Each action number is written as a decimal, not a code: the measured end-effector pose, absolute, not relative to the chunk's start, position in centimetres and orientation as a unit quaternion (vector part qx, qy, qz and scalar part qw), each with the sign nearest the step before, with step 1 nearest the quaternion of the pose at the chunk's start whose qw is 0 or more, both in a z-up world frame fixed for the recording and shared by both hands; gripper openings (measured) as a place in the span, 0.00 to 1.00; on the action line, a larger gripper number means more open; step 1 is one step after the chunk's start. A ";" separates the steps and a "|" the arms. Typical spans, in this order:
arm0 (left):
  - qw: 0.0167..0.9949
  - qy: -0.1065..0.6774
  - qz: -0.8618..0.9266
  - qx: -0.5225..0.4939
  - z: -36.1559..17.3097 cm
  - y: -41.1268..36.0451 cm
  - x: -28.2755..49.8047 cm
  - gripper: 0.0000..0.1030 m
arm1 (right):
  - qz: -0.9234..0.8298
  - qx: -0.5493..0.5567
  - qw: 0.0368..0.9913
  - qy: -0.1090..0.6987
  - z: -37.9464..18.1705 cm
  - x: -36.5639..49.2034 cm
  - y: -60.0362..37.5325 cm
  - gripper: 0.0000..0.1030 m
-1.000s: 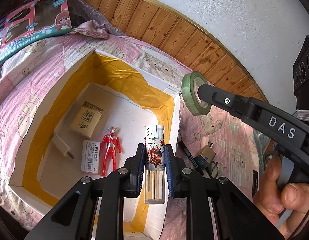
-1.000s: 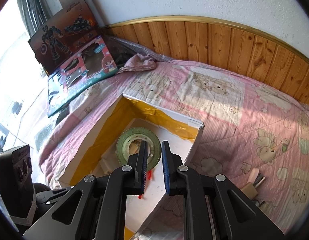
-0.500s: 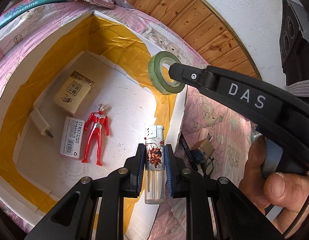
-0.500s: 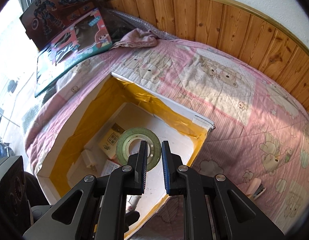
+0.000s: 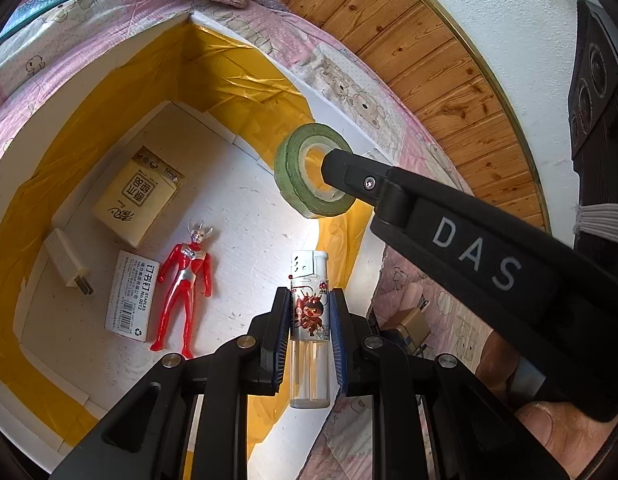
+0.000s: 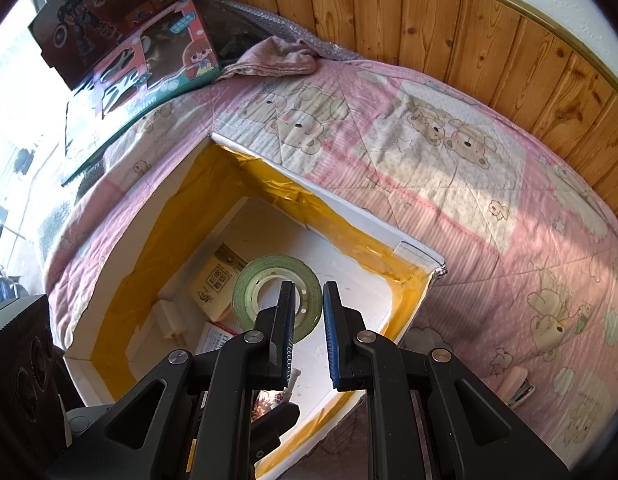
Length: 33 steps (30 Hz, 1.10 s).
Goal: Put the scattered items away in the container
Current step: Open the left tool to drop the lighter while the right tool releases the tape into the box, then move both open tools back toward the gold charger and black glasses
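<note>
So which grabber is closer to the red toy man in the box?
Probably the left. The left gripper, holding a lighter, hangs just beside the red figure. The right gripper, with the tape roll, is farther toward the box corner.

Both wrist views looking steeply down from close above the foam box [image 5: 213,28] [image 6: 309,184] on the quilt [image 6: 449,184]; box interior and green tape roll [image 5: 297,176] [image 6: 269,276] shared.

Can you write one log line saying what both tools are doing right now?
left tool: holds clear cartoon-printed lighter | right tool: holds green tape roll | both over white foam box
</note>
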<state>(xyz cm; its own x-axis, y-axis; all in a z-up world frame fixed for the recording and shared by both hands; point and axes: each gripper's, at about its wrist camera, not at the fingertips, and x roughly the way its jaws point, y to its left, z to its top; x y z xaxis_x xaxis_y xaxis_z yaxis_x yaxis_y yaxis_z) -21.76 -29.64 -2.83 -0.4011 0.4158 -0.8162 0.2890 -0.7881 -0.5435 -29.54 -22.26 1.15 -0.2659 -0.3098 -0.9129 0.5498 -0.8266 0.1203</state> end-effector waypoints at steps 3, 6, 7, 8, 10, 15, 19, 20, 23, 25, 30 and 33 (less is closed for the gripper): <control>0.048 -0.314 0.775 -0.546 -2.9 -29.8 -22.3 0.20 | -0.789 0.541 0.269 0.111 0.8 -29.7 -22.1 0.15; 0.058 -0.273 0.781 -0.558 -3.6 -29.4 -23.7 0.26 | -0.795 0.541 0.261 0.085 0.6 -30.0 -21.1 0.18; 0.049 -0.271 0.779 -0.564 -3.9 -29.8 -23.8 0.31 | -0.796 0.540 0.262 0.073 0.7 -30.0 -20.6 0.18; 0.052 -0.277 0.777 -0.563 -4.0 -30.1 -23.7 0.32 | -0.799 0.536 0.263 0.067 1.0 -29.8 -20.1 0.18; 0.062 -0.274 0.783 -0.555 -3.4 -30.3 -23.3 0.32 | -0.804 0.528 0.267 0.053 1.8 -29.3 -19.3 0.20; 0.069 -0.261 0.807 -0.524 -0.5 -30.9 -21.4 0.32 | -0.821 0.488 0.296 0.010 5.4 -26.3 -17.1 0.20; 0.056 -0.230 0.836 -0.495 2.1 -31.4 -18.7 0.32 | -0.828 0.447 0.336 -0.027 7.5 -22.4 -14.8 0.20; 0.051 -0.219 0.844 -0.487 2.7 -31.3 -17.9 0.32 | -0.828 0.440 0.345 -0.034 7.6 -21.4 -14.2 0.20; 0.044 -0.181 0.866 -0.464 4.5 -30.3 -16.0 0.32 | -0.824 0.433 0.361 -0.053 7.3 -18.7 -12.5 0.20; 0.046 -0.158 0.877 -0.451 5.4 -29.5 -14.4 0.32 | -0.818 0.434 0.371 -0.063 6.7 -17.0 -11.4 0.20; 0.071 -0.122 0.891 -0.432 6.6 -26.9 -11.0 0.32 | -0.811 0.443 0.374 -0.082 4.9 -13.2 -7.7 0.20; 0.106 -0.101 0.888 -0.437 6.4 -24.4 -9.5 0.32 | -0.814 0.444 0.364 -0.093 3.9 -11.4 -4.8 0.20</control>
